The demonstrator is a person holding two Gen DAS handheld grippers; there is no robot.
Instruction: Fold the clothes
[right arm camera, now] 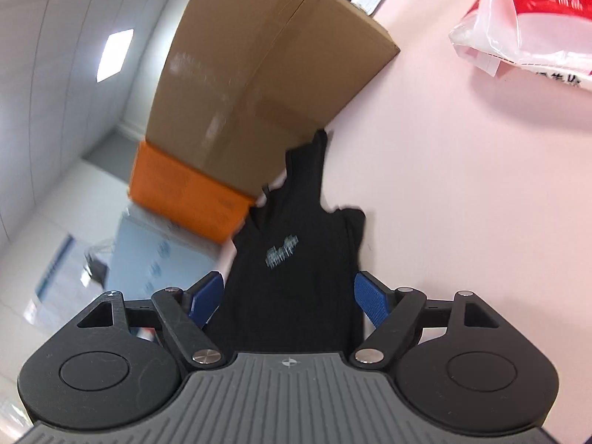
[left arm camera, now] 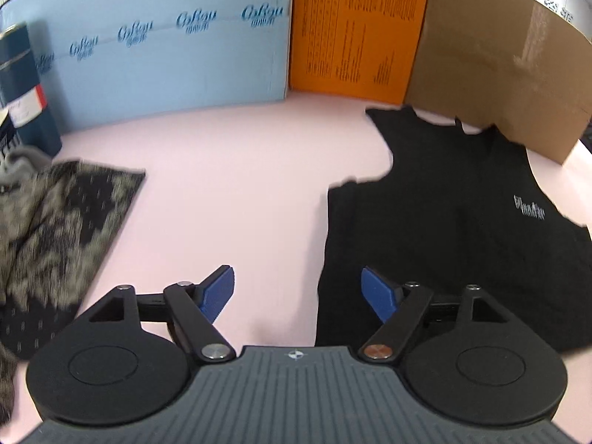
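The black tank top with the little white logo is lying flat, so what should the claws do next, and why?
Probably the left claw should slide right and close on the near edge of the black sleeveless tank top. Both claws are open and empty, the top lies spread on the pink table, and the right claw already straddles it.

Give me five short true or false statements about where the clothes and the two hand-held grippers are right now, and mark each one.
1. The black tank top lies spread on the pink table. True.
2. The left hand-held gripper is shut on the tank top. False: its jaws stand open, holding nothing.
3. A patterned grey-and-black garment lies to the left of the tank top. True.
4. The right hand-held gripper is shut. False: its jaws are open.
5. The box behind the tank top's straps is green. False: a brown cardboard box stands there.
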